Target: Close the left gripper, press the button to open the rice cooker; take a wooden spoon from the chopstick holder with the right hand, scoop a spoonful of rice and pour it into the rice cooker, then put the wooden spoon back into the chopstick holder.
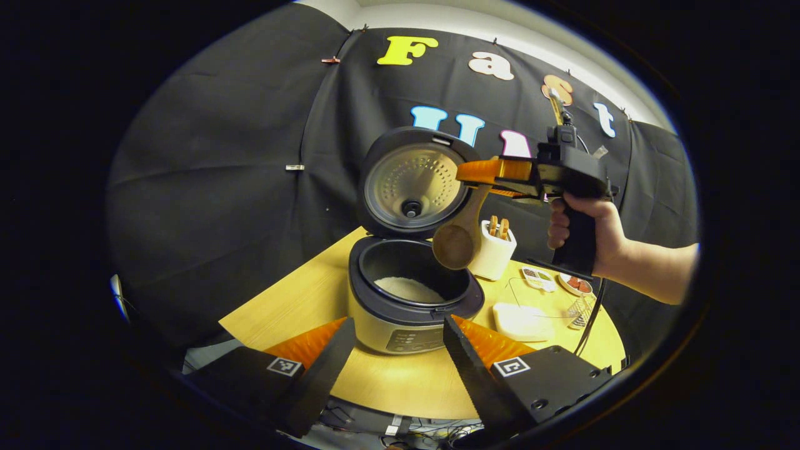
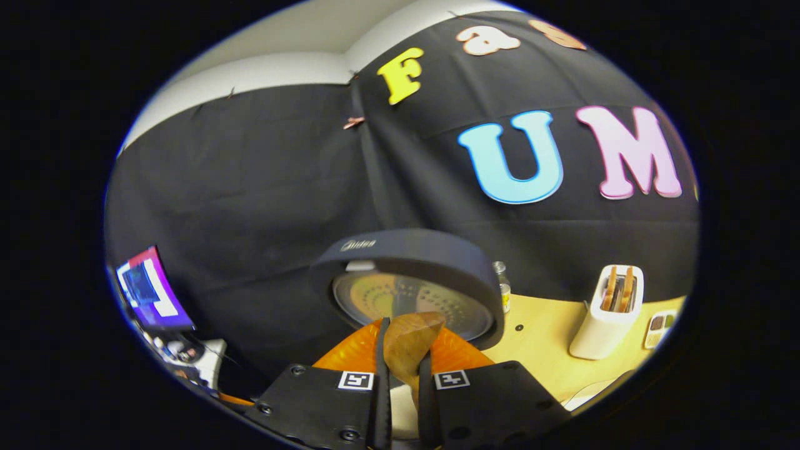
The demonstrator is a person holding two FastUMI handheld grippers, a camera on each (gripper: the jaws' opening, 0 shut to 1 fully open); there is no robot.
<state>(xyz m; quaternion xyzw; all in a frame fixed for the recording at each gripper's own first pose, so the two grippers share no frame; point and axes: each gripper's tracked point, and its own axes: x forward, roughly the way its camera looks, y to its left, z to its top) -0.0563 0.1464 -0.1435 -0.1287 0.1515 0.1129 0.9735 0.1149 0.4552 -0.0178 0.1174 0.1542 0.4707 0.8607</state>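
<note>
Step in hand: I judge it to be the end of the pour or the start of the return. The wooden spoon (image 1: 459,240) hangs bowl-down over the far rim of the open rice cooker (image 1: 409,300), and rice already lies in the pot.
Right tool: the right tool (image 1: 484,175) is clamped on the spoon's handle, both fingers pressing it; in the right gripper view the handle (image 2: 406,347) sits pinched between the two fingers (image 2: 381,375).
Left tool: the left tool (image 1: 397,359) is spread wide, holding nothing, low in front of the cooker's control panel.
Lid: the lid (image 1: 412,181) stands raised behind the pot, close to the spoon.
Rice supply: a white dish (image 1: 522,322) rests on the counter (image 1: 300,306) just right of the cooker; what it holds I cannot tell.
Holder: the chopstick holder (image 1: 494,250) stands just behind and right of the cooker, with wooden utensils already sticking out of it.
How to do it well: check that the bowl is empty, then lift the spoon clear of the lid before swinging right.
Approach: come at the holder from above with the spoon near vertical, aiming for the gap beside the other utensils.
Release: loosen the grip only once the spoon rests inside, so the holder does not tip.
Risk: the light holder may slide if nudged sideways.
</note>
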